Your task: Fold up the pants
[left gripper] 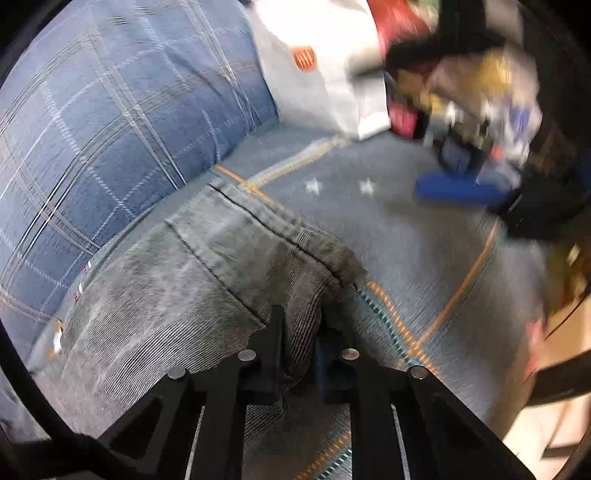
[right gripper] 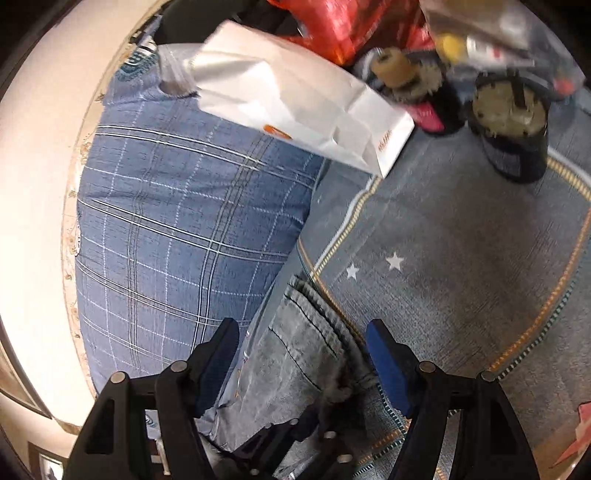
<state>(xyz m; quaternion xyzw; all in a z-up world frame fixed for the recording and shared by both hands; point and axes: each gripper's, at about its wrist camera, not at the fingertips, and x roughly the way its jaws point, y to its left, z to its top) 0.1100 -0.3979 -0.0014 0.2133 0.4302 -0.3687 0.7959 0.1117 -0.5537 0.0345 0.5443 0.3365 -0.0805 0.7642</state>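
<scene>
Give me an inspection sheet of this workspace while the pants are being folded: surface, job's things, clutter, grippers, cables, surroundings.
Surface: grey-blue bedspread with orange striped lines and two white stars.
Job's things: grey corduroy pants lying on the bedspread beside the pillow, one edge bunched up.
Clutter: blue plaid pillow; white paper bag resting on the pillow; red bag; blurred small items at the far edge.
Grippers: left gripper closed on a fold of the pants; right gripper open, fingers straddling the pants, not clamping.
Cables: nothing seen.
Surroundings: cream wall behind the pillow; the rest too blurred to tell.
</scene>
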